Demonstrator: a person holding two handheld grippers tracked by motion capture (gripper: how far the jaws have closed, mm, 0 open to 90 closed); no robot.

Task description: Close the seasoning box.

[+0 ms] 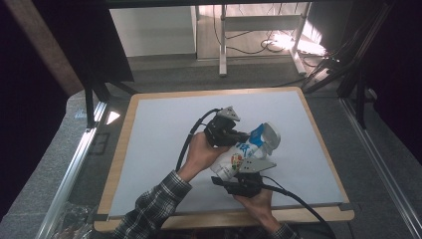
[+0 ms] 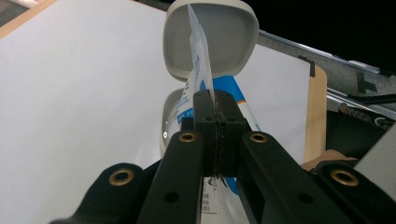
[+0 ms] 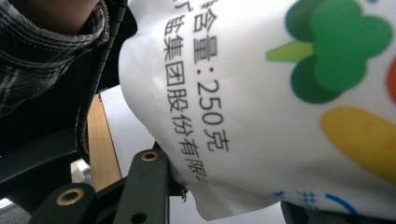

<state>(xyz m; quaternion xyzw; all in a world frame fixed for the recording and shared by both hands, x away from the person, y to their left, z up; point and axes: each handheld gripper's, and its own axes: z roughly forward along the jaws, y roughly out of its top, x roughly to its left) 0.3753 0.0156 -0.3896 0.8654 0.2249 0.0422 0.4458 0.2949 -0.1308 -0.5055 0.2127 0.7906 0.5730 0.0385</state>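
Two grippers share one white printed bag near the middle of the table. Nearest us, at six o'clock, our right gripper clamps the bag's full body. Our left gripper, at eleven o'clock from it, pinches the bag's flat top edge tight. Beyond, at one o'clock, sits a pale open box. We judge a hard pull could tear the seam, spilling the contents over the table.
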